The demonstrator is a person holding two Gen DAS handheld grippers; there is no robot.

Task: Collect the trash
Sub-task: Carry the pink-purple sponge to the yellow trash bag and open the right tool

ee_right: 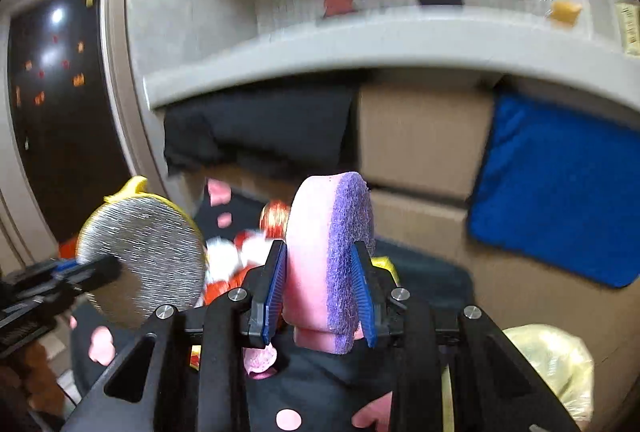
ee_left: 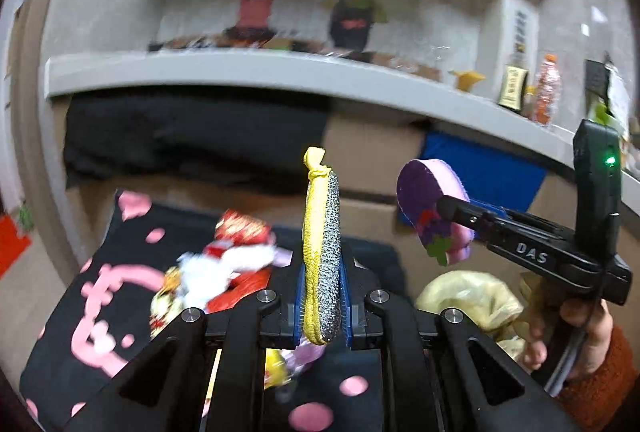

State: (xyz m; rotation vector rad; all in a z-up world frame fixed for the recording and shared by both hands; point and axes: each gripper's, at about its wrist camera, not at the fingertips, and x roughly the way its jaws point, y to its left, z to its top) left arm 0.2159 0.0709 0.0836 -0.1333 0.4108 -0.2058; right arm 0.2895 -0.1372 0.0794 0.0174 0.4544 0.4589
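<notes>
My left gripper [ee_left: 322,306] is shut on a yellow and silver scouring pad [ee_left: 322,252], held upright on edge. It also shows in the right wrist view [ee_right: 144,260] at the left. My right gripper [ee_right: 320,292] is shut on a pink and purple sponge [ee_right: 328,256]. In the left wrist view the sponge [ee_left: 424,204] hangs to the right of the pad. Both are held above a black bag with pink prints [ee_left: 100,292], with red and white wrappers [ee_left: 228,264] in it.
A grey counter edge [ee_left: 240,72] runs above. Under it stand cardboard boxes [ee_right: 420,140], a black cloth [ee_right: 260,128] and a blue cloth [ee_right: 560,192]. A yellowish plastic bag [ee_left: 472,300] lies at the right. Bottles [ee_left: 546,92] stand on the counter.
</notes>
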